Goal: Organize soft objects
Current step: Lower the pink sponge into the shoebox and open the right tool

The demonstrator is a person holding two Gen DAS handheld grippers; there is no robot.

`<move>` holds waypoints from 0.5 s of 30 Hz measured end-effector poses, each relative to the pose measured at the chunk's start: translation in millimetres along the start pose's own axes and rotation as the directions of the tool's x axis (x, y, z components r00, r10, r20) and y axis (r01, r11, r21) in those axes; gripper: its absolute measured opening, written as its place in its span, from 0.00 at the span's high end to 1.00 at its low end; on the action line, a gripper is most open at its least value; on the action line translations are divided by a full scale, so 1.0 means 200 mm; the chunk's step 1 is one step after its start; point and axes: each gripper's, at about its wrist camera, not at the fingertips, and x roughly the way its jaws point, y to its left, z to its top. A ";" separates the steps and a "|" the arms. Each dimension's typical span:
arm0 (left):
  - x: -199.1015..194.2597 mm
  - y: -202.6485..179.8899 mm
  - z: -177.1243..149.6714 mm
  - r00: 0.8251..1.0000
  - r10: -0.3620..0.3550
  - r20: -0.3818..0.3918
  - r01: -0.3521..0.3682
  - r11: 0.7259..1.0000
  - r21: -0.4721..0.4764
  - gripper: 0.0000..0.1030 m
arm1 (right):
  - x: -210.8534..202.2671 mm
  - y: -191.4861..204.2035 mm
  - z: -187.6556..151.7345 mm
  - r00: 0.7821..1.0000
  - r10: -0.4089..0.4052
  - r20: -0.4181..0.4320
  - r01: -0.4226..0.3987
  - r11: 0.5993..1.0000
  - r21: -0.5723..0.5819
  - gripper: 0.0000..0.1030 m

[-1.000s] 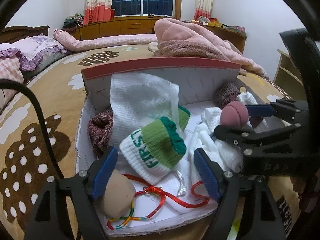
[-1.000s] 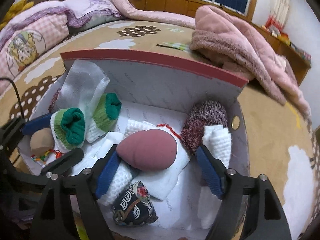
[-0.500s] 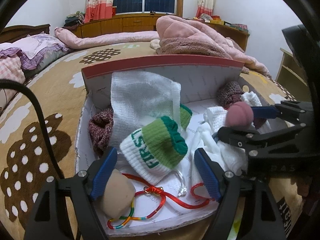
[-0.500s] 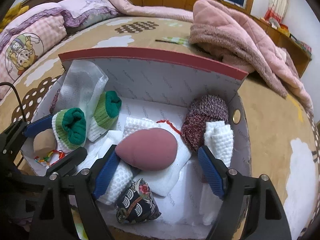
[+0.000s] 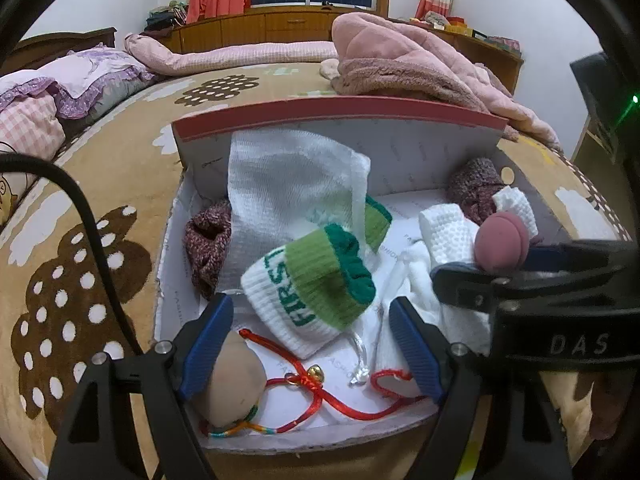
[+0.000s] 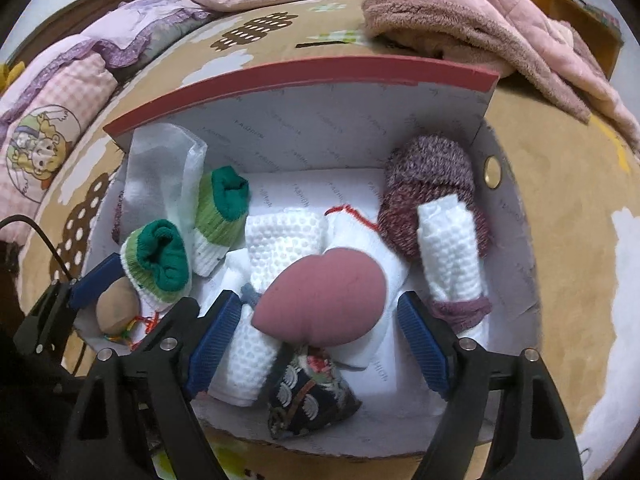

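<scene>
A white cardboard box (image 6: 300, 80) with a red rim lies on the bed and holds the soft things. My right gripper (image 6: 320, 340) is open and points down into it. A mauve egg-shaped sponge (image 6: 324, 300) lies on white waffle cloths (image 6: 284, 236) between its blue pads, with a narrow gap on the right side. My left gripper (image 5: 312, 348) is open over the box's near left corner. A tan sponge (image 5: 232, 384) rests against its left finger (image 5: 208, 344). A white and green sock (image 5: 312, 288) sits just beyond its fingertips. The mauve sponge (image 5: 502, 242) also shows in the left wrist view.
Also in the box are a second green sock (image 6: 224, 208), a white mesh bag (image 6: 160, 176), a maroon knit piece (image 6: 432, 184), a rolled white cloth (image 6: 448, 256), a dark patterned pouch (image 6: 308, 396) and a red cord with a bell (image 5: 316, 376). A pink blanket (image 6: 480, 20) lies behind the box.
The right gripper has tipped further down and come closer over the mauve sponge, which now looks larger between its pads. The left gripper has stayed put.
</scene>
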 end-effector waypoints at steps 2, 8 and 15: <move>-0.01 0.00 -0.01 1.000 -0.001 0.006 0.001 1.000 0.002 0.19 | 0.00 0.00 -0.02 1.000 0.022 0.003 -0.022 0.999 0.023 0.15; -0.03 0.00 -0.02 1.000 -0.013 0.009 0.013 1.000 -0.004 0.19 | 0.00 0.00 -0.05 0.998 0.065 -0.002 -0.065 0.997 0.043 0.11; -0.07 -0.01 -0.02 1.000 -0.003 0.027 0.003 1.000 -0.004 0.19 | -0.04 0.01 -0.07 0.997 0.075 0.032 -0.076 0.996 0.041 0.11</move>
